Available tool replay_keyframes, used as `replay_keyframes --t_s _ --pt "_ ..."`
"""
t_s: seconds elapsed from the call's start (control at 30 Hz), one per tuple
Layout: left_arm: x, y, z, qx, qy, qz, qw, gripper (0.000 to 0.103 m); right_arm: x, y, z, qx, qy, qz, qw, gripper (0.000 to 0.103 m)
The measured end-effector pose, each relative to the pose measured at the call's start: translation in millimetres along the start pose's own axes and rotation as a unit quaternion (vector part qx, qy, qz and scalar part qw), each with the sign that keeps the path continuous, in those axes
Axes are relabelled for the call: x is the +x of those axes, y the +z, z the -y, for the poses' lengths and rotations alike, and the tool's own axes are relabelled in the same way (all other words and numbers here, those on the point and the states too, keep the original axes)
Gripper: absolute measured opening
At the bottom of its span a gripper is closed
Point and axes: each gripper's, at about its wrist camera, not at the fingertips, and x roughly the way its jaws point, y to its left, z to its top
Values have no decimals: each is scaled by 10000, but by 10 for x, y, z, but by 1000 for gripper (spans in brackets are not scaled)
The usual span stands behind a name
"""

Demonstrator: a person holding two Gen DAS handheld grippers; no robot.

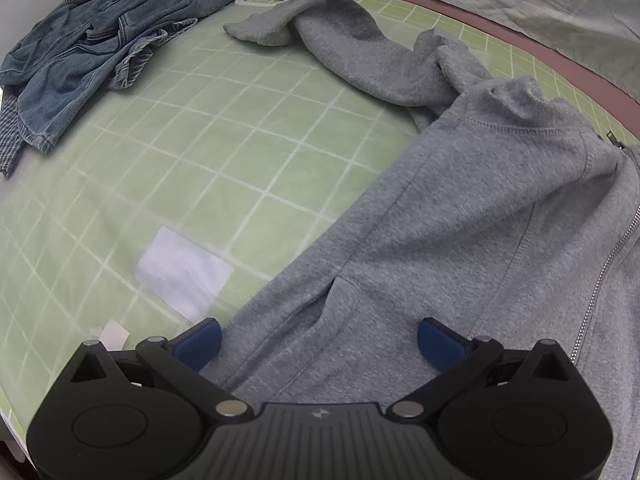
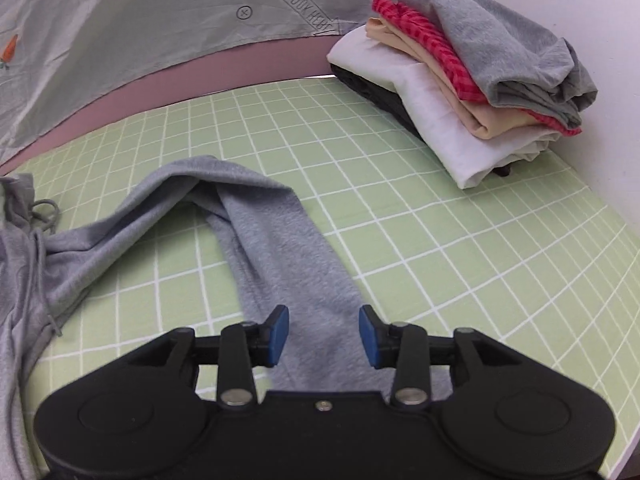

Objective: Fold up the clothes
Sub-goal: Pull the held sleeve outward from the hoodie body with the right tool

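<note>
A grey zip hoodie (image 1: 480, 220) lies spread on the green gridded mat (image 1: 180, 152), zipper (image 1: 604, 276) to the right, one sleeve (image 1: 340, 48) trailing away to the far left. My left gripper (image 1: 320, 336) hovers over the hoodie's pocket area, jaws wide open, nothing between the pads. In the right wrist view the other sleeve (image 2: 280, 248) runs bent across the mat from the hoodie body (image 2: 20, 272) at the left, with a drawstring (image 2: 40, 216) beside it. My right gripper (image 2: 324, 332) stands over this sleeve's end, jaws partly apart, pads not pressing on the cloth.
A crumpled denim garment (image 1: 92, 48) lies at the mat's far left. A stack of folded clothes (image 2: 472, 92) sits at the far right by a white wall. A grey sheet (image 2: 160, 20) hangs behind the mat. A white patch (image 1: 180, 272) marks the mat near my left gripper.
</note>
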Motion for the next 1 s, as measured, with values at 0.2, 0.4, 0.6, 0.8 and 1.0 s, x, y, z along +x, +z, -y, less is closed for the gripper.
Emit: replay_keyframes --t_s 0.2,0.4,0.6,0.8,1.0 --pt "45 63 -46 9 -11 -57 10000 103 118 -103 -254 -406 -101 -203 9989 43" --pt "71 75 -67 -5 -11 -60 10000 103 183 -67 -57 -126 -45 -345 9993 20" --pt "71 76 -60 -15 -10 -58 10000 103 149 155 394 124 -695 98 9975 5" --pt "56 73 -62 -21 -9 -46 10000 103 -64 405 791 440 -1516 801 9842 5" --pt "57 82 -69 -26 -8 -66 10000 103 210 201 900 313 -1813 -59 9829 7"
